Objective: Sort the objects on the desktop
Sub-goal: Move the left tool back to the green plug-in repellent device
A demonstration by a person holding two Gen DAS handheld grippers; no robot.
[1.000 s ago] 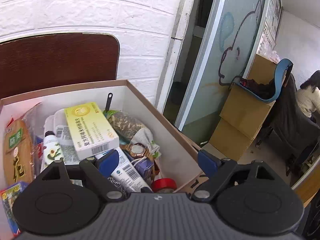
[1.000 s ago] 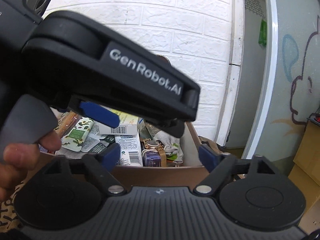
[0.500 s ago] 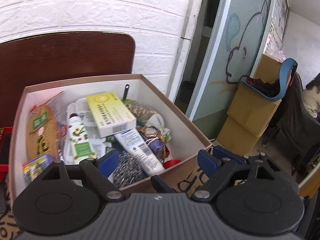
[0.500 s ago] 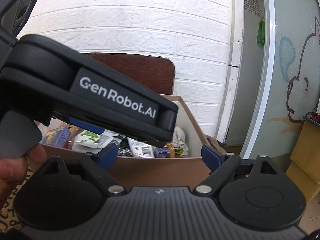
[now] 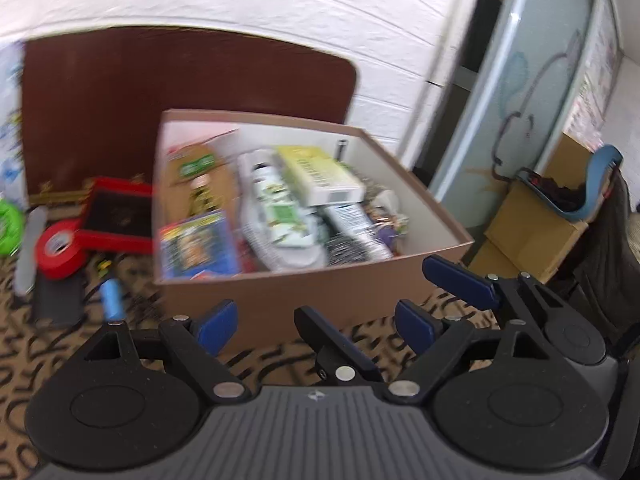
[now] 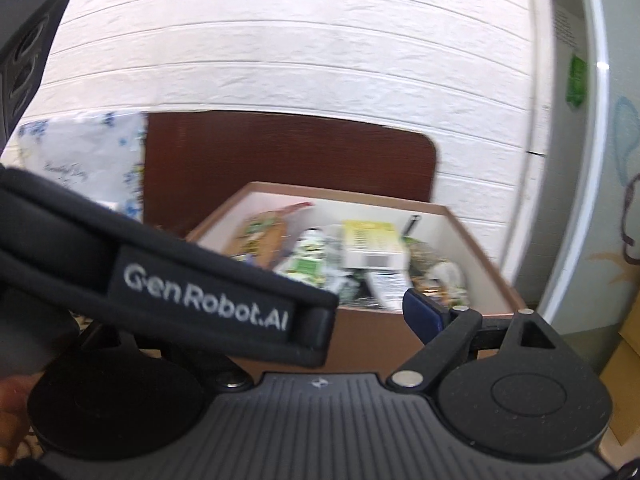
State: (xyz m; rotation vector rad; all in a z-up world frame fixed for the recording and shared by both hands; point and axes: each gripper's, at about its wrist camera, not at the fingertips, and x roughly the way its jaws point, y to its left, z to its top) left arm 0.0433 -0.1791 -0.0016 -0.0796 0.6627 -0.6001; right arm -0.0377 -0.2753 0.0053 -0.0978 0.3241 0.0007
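A brown cardboard box (image 5: 320,296) with a white interior sits on the patterned tabletop (image 5: 80,344), in front of a dark brown board (image 5: 160,88) that leans against a white brick wall (image 5: 240,4). The box is crowded with blurred goods: a yellow-green carton (image 5: 320,174) lying on top, a white tube with green print (image 5: 276,200), a brown packet (image 5: 196,176) and a blue-edged card pack (image 5: 198,244) near the front wall.

To the left of the box, on the tabletop, lie a red frame (image 5: 116,216), a roll of red tape (image 5: 58,248), a small blue cylinder (image 5: 112,294), a flat black item (image 5: 58,300) and part of something bright green (image 5: 8,222).

The left tongs (image 5: 316,320) hang just in front of the box, spread wide with nothing between their blue pads. The right tongs (image 5: 400,280) appear beside them on the right, also spread and empty, close to the box's near corner. In the right wrist view the left tool's black body crosses the picture and hides the right tongs' left finger.
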